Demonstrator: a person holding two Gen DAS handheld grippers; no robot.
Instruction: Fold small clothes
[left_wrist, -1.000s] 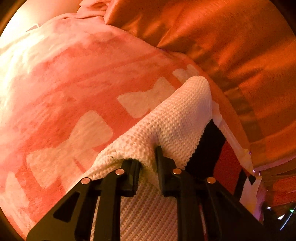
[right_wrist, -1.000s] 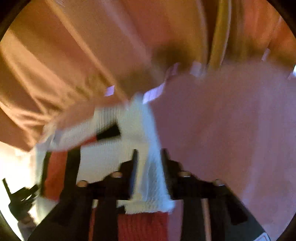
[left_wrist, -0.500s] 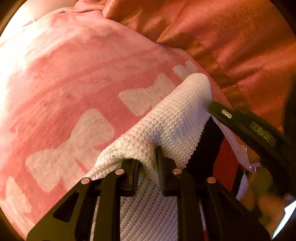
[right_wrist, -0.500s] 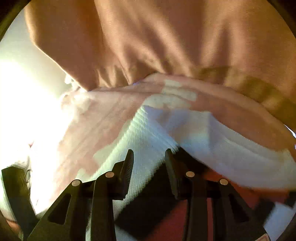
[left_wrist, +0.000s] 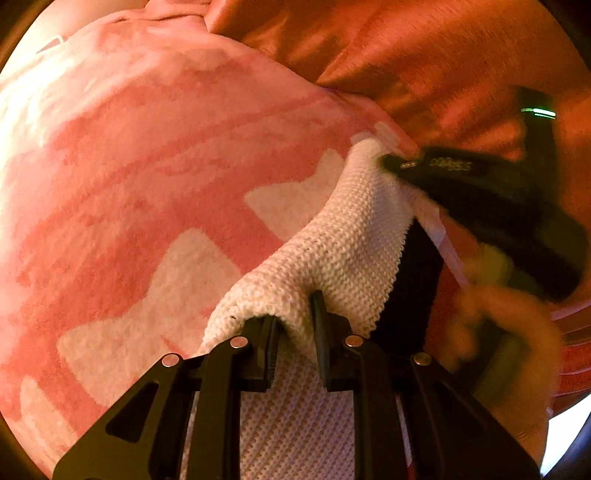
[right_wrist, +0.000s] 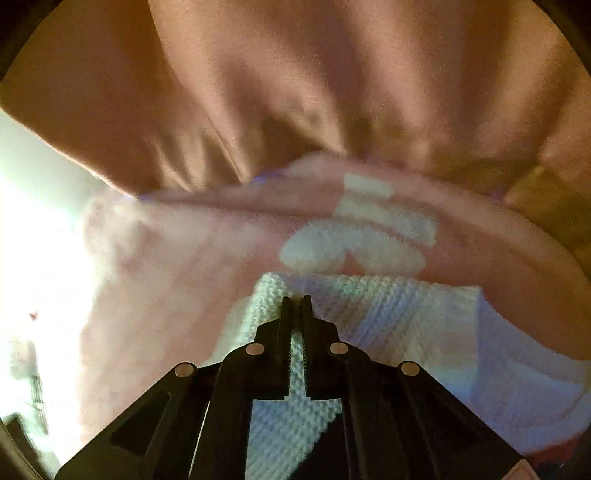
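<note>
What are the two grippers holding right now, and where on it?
Both pinch the white knit garment: left gripper on a raised fold, right gripper at its edge.

One white knitted garment with black and red blocks (left_wrist: 343, 251). One pink fleece blanket with white bow shapes (left_wrist: 155, 192). One orange satin cushion (left_wrist: 406, 55). Two black two-finger grippers: left gripper (left_wrist: 293, 325), right gripper (right_wrist: 295, 306).

My left wrist camera sits just behind my left tool (left_wrist: 295, 325), looking forward and down, very close to the white knit garment (left_wrist: 343, 240) on the pink blanket (left_wrist: 147, 177). My right wrist camera looks likewise along my right tool (right_wrist: 295, 306). Both share the garment (right_wrist: 388, 314), blanket (right_wrist: 166, 266) and orange fabric (left_wrist: 424, 55) beyond.
</note>
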